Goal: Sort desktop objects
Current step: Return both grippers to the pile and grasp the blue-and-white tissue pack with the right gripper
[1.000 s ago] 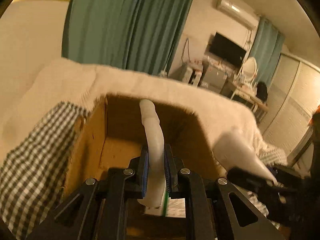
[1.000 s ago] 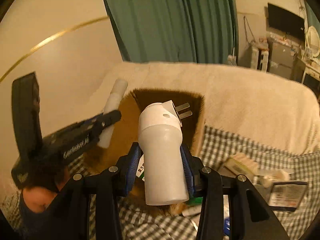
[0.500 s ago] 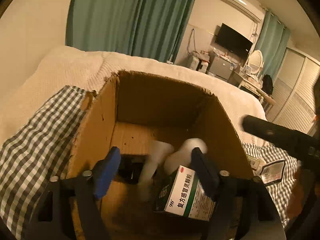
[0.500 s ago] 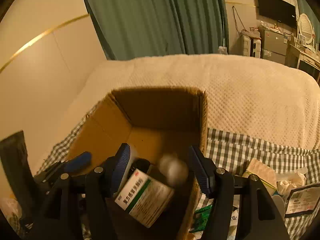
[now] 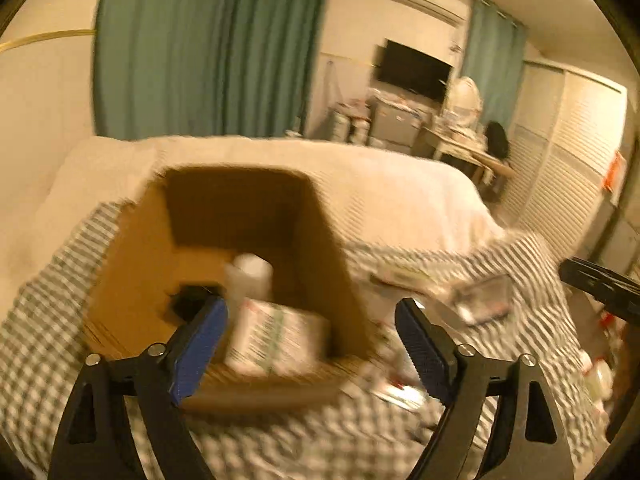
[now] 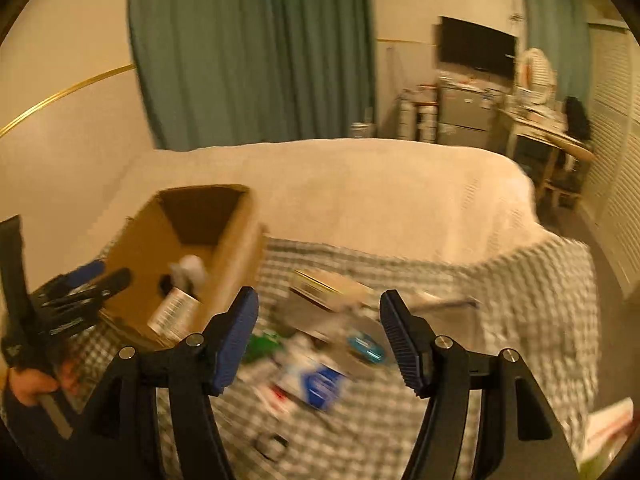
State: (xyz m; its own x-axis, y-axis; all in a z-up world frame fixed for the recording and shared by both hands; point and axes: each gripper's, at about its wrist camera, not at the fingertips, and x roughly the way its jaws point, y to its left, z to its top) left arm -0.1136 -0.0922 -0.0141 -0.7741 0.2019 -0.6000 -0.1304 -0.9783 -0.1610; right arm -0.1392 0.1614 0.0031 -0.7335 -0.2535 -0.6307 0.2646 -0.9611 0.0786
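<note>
An open cardboard box (image 5: 132,264) stands on the checked cloth; it also shows in the right wrist view (image 6: 236,256). Inside lie a white plug adapter (image 5: 250,276), a medicine carton (image 5: 276,340) and a dark object (image 5: 188,304). My left gripper (image 5: 312,344) is open and empty, just in front of the box's near right corner. My right gripper (image 6: 318,336) is open and empty above a blurred pile of loose items: a blue-and-white packet (image 6: 320,384), a flat box (image 6: 324,288), a teal round thing (image 6: 366,344).
The checked cloth (image 6: 500,320) lies over a bed with a cream blanket (image 6: 380,196). More small items (image 5: 484,300) lie right of the box. The left hand-held gripper (image 6: 68,304) shows left of the box. Wall and green curtains stand behind.
Both grippers opened and dropped the white tube and the white plug adapter into the box. Both then pulled back and swung right, away from the box, the right one over the loose pile.
</note>
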